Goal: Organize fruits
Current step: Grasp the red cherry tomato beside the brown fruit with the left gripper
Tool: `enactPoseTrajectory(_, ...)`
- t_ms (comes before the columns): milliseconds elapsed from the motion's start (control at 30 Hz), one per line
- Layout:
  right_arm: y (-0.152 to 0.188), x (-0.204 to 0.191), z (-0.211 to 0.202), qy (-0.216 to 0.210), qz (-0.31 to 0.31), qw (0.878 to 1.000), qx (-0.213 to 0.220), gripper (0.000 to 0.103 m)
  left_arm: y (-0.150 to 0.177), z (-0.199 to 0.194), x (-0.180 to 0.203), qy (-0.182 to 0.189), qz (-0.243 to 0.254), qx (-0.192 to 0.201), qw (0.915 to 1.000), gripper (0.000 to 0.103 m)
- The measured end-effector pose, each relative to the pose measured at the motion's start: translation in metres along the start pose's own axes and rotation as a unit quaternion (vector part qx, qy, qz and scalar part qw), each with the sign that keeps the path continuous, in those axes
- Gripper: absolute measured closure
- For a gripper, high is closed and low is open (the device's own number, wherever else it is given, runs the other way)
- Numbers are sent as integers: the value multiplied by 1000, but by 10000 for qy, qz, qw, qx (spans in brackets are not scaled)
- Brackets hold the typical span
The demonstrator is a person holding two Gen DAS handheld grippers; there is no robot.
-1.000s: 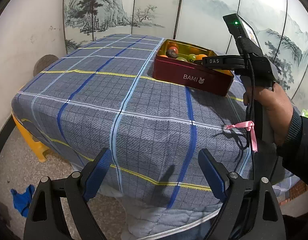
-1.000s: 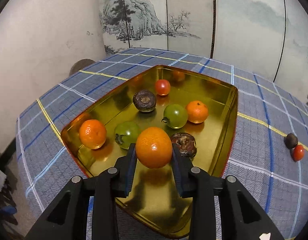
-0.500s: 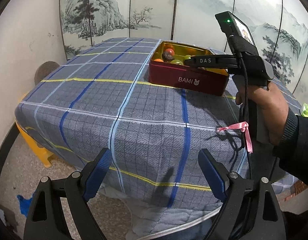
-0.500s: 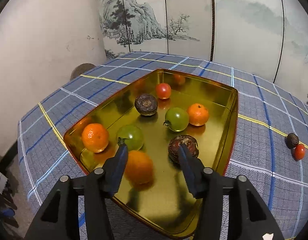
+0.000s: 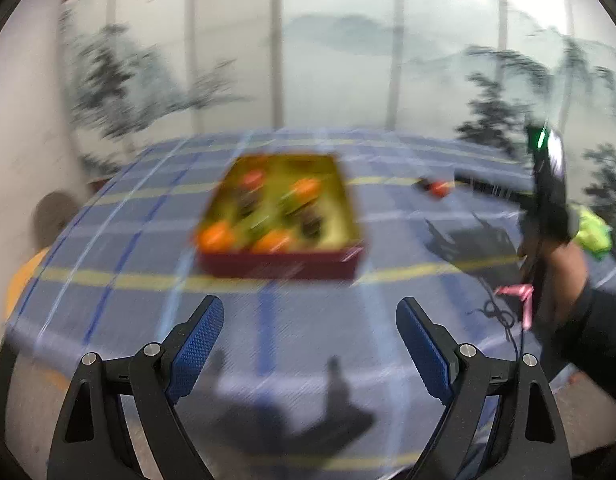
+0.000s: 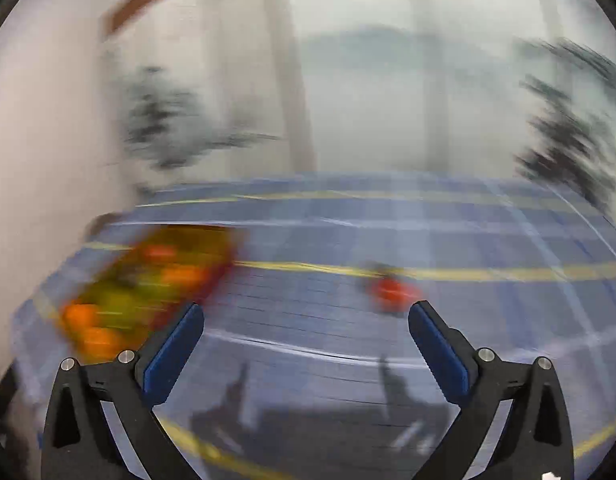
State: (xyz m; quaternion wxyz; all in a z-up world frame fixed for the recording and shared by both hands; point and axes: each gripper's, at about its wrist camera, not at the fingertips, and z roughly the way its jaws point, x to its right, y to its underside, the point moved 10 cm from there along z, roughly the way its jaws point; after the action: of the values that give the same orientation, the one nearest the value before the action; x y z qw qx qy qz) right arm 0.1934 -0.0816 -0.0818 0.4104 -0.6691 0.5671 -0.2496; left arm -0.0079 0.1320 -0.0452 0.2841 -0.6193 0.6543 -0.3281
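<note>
Both views are motion-blurred. A red tin with a gold inside [image 5: 335,216] sits on the blue plaid tablecloth [image 5: 148,264] and holds several orange, green, red and dark fruits. It also shows at the left of the right wrist view [image 6: 212,240]. A small red fruit [image 6: 391,292] and a dark one behind it lie loose on the cloth, also seen in the left wrist view [image 5: 439,188]. My left gripper [image 5: 309,340] is open and empty in front of the tin. My right gripper [image 6: 306,340] is open and empty, with the red fruit just ahead of its right finger.
The hand holding the right gripper [image 5: 547,184] is at the right in the left wrist view, with a pink ribbon [image 5: 519,296] hanging from it. A painted folding screen [image 5: 347,60] stands behind the table. A yellow stool [image 5: 24,280] is at the left.
The right gripper let go of the orange into the tin, opened wide and swung right toward the loose red fruit. The left gripper moved up and over the table toward the tin.
</note>
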Motion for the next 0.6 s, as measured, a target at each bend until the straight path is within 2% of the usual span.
enactPoseTrajectory(33,5,47,2,344,350,9987,-107,1,-11,7,15,202,45,14,9998,15)
enactPoseTrajectory(67,10,83,1,513,762,9956,-202,1,-24,16,34,463,106,44,9989,15)
enactPoseTrajectory(133,13,146,-12,674,1550,9856,-80,1,-45,34,63,750,195,83,9970,15)
enactPoseTrajectory(233,17,202,-24,842,2085,9744,47,1,-70,74,108,1044,301,36,9941,17)
enactPoseTrajectory(333,23,226,-26,622,2656,9620,107,1,-94,116,145,1241,206,-82,9920,23)
enactPoseTrajectory(433,31,241,-24,575,3072,9499,84,0,-109,163,168,1137,70,-153,9934,36)
enactPoseTrajectory(500,29,237,-22,484,2992,9530,29,0,-109,197,178,1083,-111,-380,9933,59)
enactPoseTrajectory(600,29,234,-22,421,2916,9556,-2,0,-105,238,186,1005,-402,-650,9920,66)
